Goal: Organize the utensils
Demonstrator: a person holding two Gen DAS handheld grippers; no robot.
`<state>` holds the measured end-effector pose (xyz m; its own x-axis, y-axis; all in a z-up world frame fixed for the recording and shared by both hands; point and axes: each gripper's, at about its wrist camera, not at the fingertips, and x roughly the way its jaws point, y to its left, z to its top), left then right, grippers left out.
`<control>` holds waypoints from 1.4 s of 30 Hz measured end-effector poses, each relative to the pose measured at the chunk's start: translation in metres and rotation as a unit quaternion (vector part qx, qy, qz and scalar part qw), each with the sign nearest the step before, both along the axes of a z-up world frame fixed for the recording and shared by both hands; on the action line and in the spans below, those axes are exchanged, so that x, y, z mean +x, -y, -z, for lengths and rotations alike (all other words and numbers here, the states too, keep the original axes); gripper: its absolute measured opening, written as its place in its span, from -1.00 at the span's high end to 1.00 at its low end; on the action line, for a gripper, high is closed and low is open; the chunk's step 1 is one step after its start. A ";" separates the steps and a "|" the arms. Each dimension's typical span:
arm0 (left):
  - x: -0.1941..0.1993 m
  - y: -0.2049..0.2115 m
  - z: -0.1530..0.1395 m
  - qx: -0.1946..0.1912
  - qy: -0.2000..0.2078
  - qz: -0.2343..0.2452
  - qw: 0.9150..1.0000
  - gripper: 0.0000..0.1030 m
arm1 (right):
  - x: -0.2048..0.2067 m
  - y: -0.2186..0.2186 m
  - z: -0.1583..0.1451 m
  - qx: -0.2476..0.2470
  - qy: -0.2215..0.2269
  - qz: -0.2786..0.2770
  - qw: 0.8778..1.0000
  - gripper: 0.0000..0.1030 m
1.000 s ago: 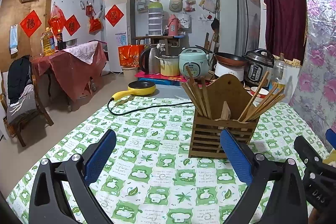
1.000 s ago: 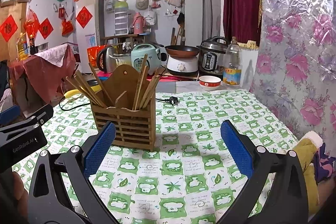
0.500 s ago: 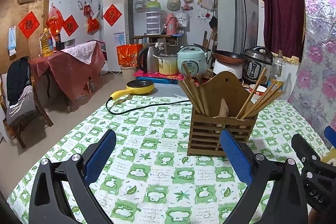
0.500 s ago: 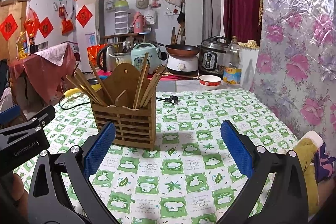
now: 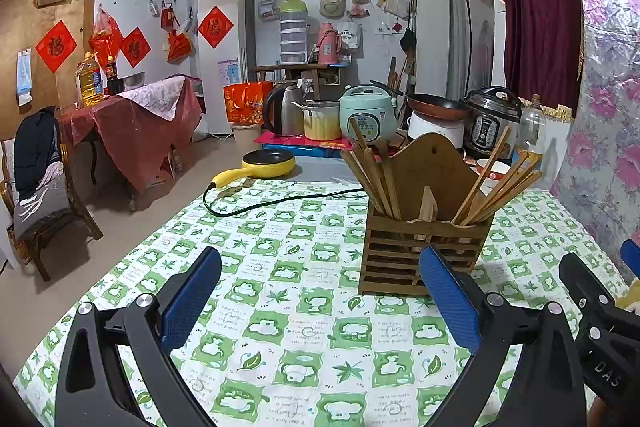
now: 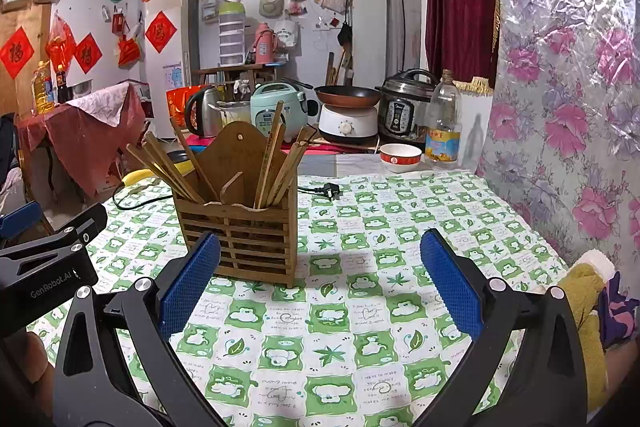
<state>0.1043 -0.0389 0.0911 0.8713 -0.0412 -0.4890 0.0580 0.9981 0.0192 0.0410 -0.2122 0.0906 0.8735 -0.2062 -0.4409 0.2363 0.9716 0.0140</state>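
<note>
The worktop is carrying a slatted holder keeping chopsticks upright; I'm hovering my left hand-held gripper and right hand-held gripper, both spread and empty.

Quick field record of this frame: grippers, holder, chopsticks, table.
left gripper: open, empty, above the tablecloth
right gripper: open, empty, above the tablecloth
holder: wooden slatted, upright on the tablecloth, two compartments
chopsticks: two bunches, one in each compartment, leaning outward
loose utensils on table: none visible
behind the holder: black power cord, yellow pan
</note>
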 end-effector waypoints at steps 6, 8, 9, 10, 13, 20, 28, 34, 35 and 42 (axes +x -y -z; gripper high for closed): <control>0.000 -0.001 0.000 0.000 -0.001 0.000 1.000 -0.89 | 0.000 0.000 0.000 0.000 0.000 0.001 1.000 -0.88; 0.000 0.000 0.000 0.000 -0.001 -0.001 1.000 -0.89 | 0.000 0.000 0.000 0.000 0.000 0.000 1.000 -0.88; 0.000 0.000 0.000 0.000 -0.001 -0.001 1.000 -0.89 | 0.000 0.000 0.000 0.000 0.000 0.000 1.000 -0.88; 0.000 0.000 0.000 0.001 -0.001 0.000 1.000 -0.89 | 0.000 0.000 0.000 0.001 0.000 0.000 1.000 -0.88; 0.000 0.000 0.000 0.001 0.000 -0.001 1.000 -0.89 | 0.000 0.000 0.000 -0.001 -0.001 0.000 1.000 -0.88; 0.000 0.000 0.000 0.001 -0.001 -0.001 1.000 -0.89 | 0.000 0.000 0.000 0.000 0.000 0.000 1.000 -0.88; 0.000 -0.001 0.000 0.001 -0.002 -0.002 1.000 -0.89 | 0.000 0.000 0.000 0.000 0.000 0.000 1.000 -0.88; 0.000 -0.001 0.000 0.002 -0.001 -0.001 1.000 -0.89 | 0.000 0.000 0.001 0.000 0.000 0.000 1.000 -0.88; 0.000 -0.001 0.000 0.002 -0.001 -0.001 1.000 -0.89 | 0.000 0.000 0.000 -0.001 0.000 0.000 1.000 -0.88; -0.001 -0.004 0.001 0.002 0.000 -0.002 1.000 -0.89 | 0.000 0.000 0.000 0.000 0.000 0.000 1.000 -0.88</control>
